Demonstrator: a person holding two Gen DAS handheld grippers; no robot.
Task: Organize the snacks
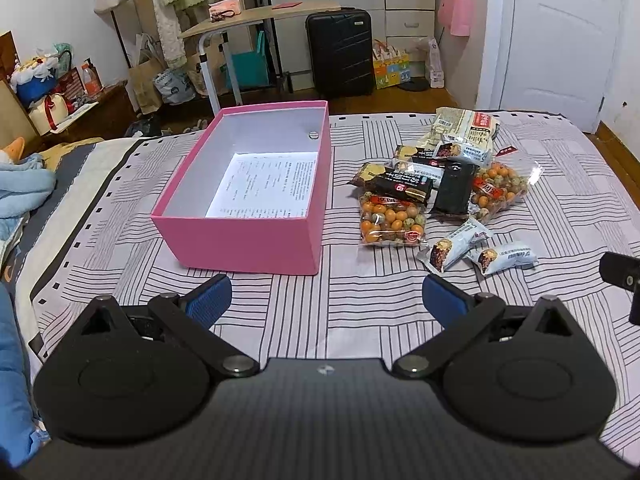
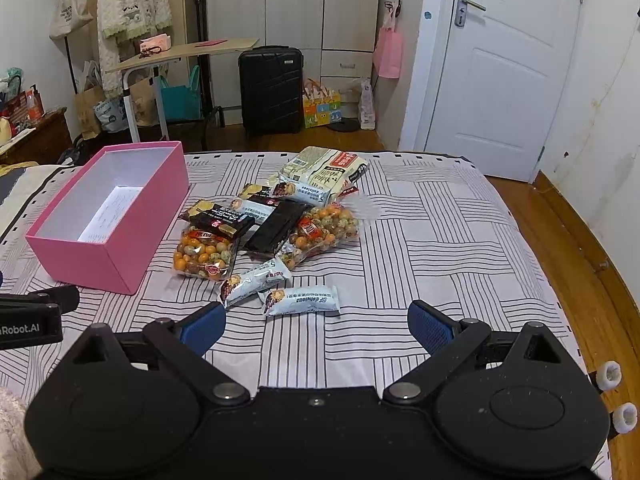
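Nearest the left wrist camera, the left gripper [image 1: 327,296] hangs just above the bed [image 1: 360,320], its blue-padded fingers [image 1: 210,298] spread wide apart and holding nothing. Beyond it sits the pink box [image 1: 248,236], lid off, with a printed sheet of paper [image 1: 268,186] flat on its white floor. Just right of the pink box lies the heap of snacks: a clear bag of coated nuts [image 1: 390,222] closest to the box, a dark wafer pack [image 1: 394,184] lying across the bag's far end, a black flat packet [image 1: 454,192] further right, a second nut bag [image 1: 500,188] beyond that, and a large pale bag [image 1: 468,128] on the far side. Two small white bars [image 1: 456,246] lie nearer the camera than the heap. Far behind the pink box stands a black suitcase [image 1: 340,52].

From the right wrist camera, the right gripper [image 2: 316,326] likewise hovers over the bed [image 2: 440,260], fingers [image 2: 430,326] wide apart and empty. One small white bar [image 2: 302,300] lies just ahead of it, the other [image 2: 254,282] touching its left end. The pink box [image 2: 120,256] stands at left, the snack heap immediately to its right, with the nut bag [image 2: 204,258] near the box's front corner. A corner of the left gripper [image 2: 32,316] shows below the pink box.
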